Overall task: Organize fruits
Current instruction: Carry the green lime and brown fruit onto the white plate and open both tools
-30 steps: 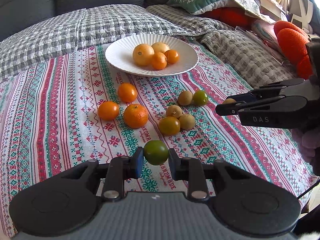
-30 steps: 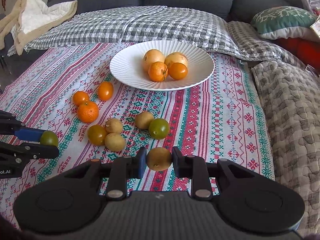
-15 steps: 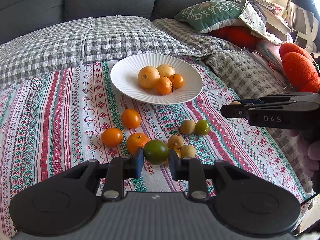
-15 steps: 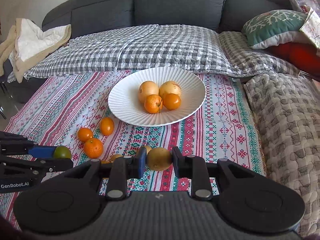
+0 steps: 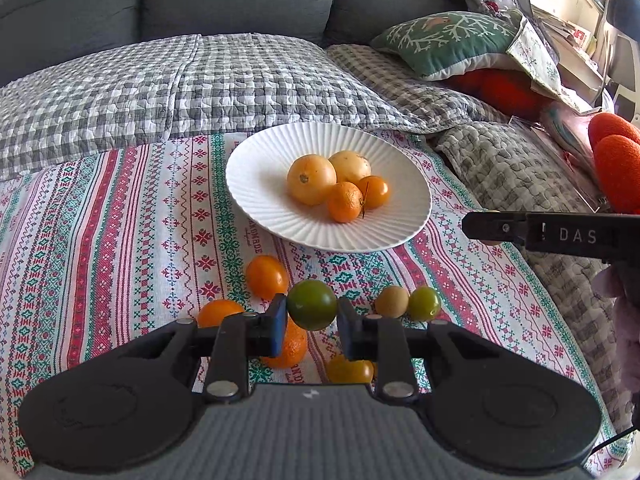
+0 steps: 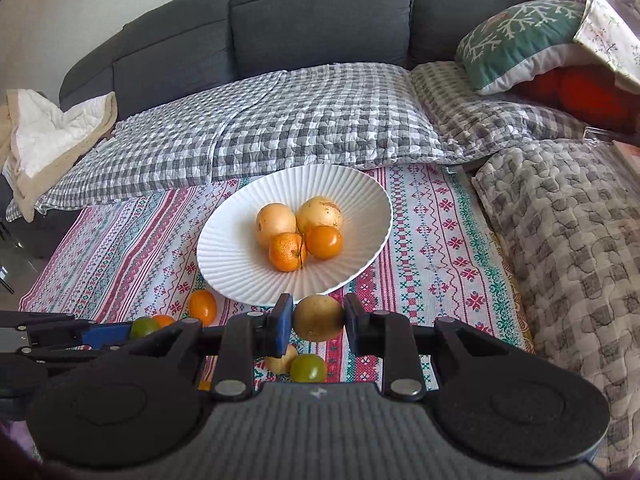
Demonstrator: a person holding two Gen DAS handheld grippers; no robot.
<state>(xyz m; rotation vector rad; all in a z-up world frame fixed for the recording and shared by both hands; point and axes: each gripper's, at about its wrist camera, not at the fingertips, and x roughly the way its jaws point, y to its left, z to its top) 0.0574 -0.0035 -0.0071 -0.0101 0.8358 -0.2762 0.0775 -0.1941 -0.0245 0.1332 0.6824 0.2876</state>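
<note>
My left gripper is shut on a green round fruit, held above the patterned cloth. My right gripper is shut on a brown kiwi-like fruit, just short of the near rim of the white ribbed plate. That plate holds several yellow and orange fruits. Loose oranges, a brown fruit and a green fruit lie on the cloth below the grippers. The right gripper shows side-on in the left wrist view; the left gripper with its green fruit shows at the left of the right wrist view.
A grey checked quilt lies behind the plate against a dark grey sofa back. A green cushion and red-orange cushions sit at the right. A cream blanket hangs at the far left.
Both grippers have risen and moved toward the plate, each still holding its fruit. The loose fruits on the cloth now sit lower in both views, partly hidden under the grippers.
</note>
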